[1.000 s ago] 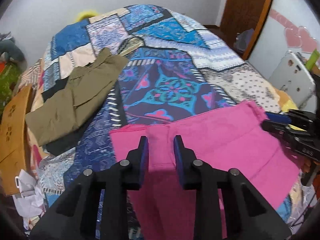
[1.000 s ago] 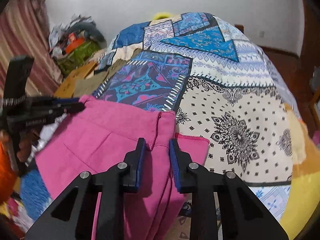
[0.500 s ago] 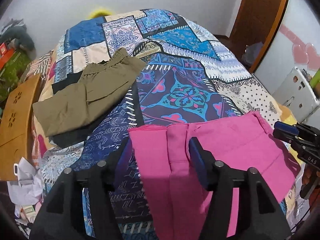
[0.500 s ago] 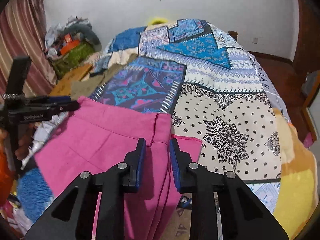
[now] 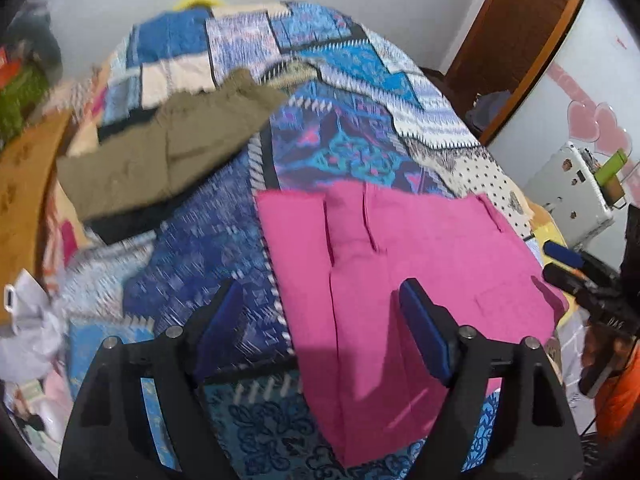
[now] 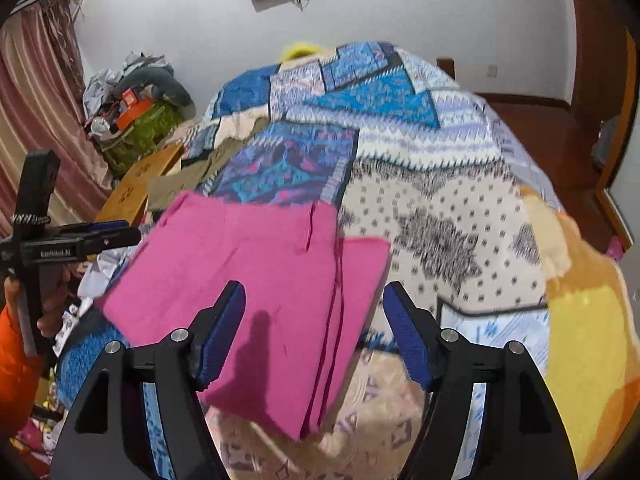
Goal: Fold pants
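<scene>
The pink pants (image 5: 404, 264) are lying folded on the patchwork bedspread (image 5: 224, 248), filling the centre and right of the left wrist view and the centre-left of the right wrist view (image 6: 256, 280), with several layered edges showing along their right side there. The left gripper (image 5: 320, 320) is hovering at the bottom of its frame with its jaws spread wide and gripping nothing; one blue-padded finger is sitting over the bedspread, the other over the pink cloth. The right gripper (image 6: 314, 324) is doing the same at the bottom of its own view, jaws released and wide apart, the stacked pink edge lying between and beyond its blue pads (image 6: 224, 332). Each gripper is also showing up at the far edge of the other camera: the right one at the right edge, the left one at the left edge, held by a hand in an orange sleeve (image 6: 16, 364). In the upper left of the left wrist view, an olive garment (image 5: 168, 156) is resting on the bedspread, well apart from the pink pants. Both views are showing motion blur.
</scene>
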A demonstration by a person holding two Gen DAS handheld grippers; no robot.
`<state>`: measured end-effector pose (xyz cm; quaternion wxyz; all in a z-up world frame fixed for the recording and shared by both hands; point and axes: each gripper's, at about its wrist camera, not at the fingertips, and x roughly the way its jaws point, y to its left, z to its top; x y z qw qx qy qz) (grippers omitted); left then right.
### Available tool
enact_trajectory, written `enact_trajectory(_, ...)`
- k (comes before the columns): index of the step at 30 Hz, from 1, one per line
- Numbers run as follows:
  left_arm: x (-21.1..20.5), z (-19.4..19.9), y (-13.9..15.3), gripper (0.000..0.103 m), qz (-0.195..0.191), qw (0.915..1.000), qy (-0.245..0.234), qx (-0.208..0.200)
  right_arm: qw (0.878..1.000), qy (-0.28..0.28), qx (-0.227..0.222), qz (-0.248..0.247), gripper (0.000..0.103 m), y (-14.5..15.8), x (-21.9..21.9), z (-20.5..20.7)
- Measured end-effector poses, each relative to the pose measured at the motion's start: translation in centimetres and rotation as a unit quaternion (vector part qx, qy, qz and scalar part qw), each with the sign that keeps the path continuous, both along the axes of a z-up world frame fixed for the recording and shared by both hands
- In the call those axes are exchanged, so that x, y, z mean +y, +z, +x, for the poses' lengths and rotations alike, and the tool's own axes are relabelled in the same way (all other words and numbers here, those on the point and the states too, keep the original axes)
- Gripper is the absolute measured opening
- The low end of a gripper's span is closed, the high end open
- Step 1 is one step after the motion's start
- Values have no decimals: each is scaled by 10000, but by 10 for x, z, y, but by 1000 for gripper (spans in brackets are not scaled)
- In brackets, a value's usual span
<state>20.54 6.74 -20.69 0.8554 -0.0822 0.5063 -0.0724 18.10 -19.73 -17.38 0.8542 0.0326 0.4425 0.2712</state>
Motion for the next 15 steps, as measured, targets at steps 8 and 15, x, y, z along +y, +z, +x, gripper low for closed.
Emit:
enact_trajectory(8, -10, 8, -21, 81, -294, 9989, -140, 339, 9983, -5, 508, 282, 68, -27, -4, 4)
enact_trajectory(15, -13, 19, -24, 69, -584, 9972, -259, 384, 9959, -156, 680, 577, 56, -35, -8, 15)
